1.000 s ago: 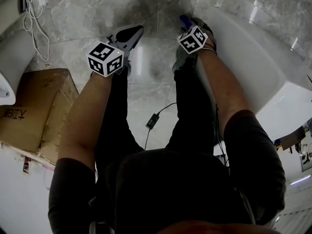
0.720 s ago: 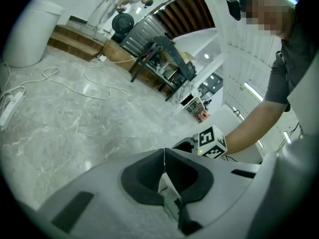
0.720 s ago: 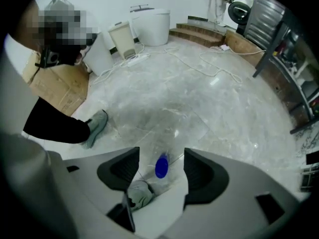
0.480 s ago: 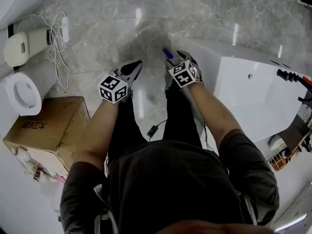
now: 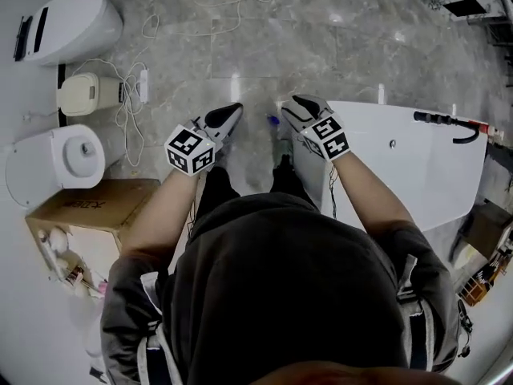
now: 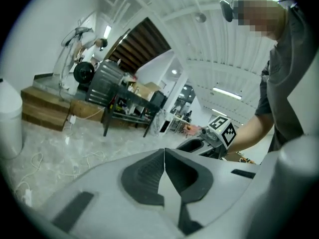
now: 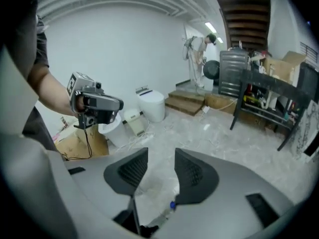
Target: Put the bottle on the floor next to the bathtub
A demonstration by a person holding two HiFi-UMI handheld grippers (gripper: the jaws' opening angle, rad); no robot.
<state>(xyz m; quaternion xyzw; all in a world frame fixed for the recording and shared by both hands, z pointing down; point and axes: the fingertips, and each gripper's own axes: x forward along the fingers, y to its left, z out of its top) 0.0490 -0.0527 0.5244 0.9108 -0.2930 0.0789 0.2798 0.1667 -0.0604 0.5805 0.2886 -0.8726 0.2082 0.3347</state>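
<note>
The clear bottle [image 5: 279, 140] with a blue cap stands on the marble floor against the corner of the white bathtub [image 5: 417, 163]. In the right gripper view the bottle [image 7: 166, 214] shows far below the jaws, blue cap up. My right gripper [image 5: 290, 106] hangs above it, apart from it; its jaws are closing, a gap still shows between them and nothing is in it. The right gripper [image 7: 160, 172] points out over the floor. My left gripper [image 5: 231, 114] is held level beside it, and in its own view the left gripper [image 6: 164, 152] has its jaws shut and empty.
Two toilets [image 5: 60, 155] and a cardboard box [image 5: 96, 207] stand at the left, with a white cable and power strip [image 5: 144, 87] on the floor. A black tap handle [image 5: 441, 120] sits on the tub rim. The person's legs and feet are below the grippers.
The person has straightened up and the view has risen. The right gripper has drawn up and away from the bottle, which stays on the floor by the tub.
</note>
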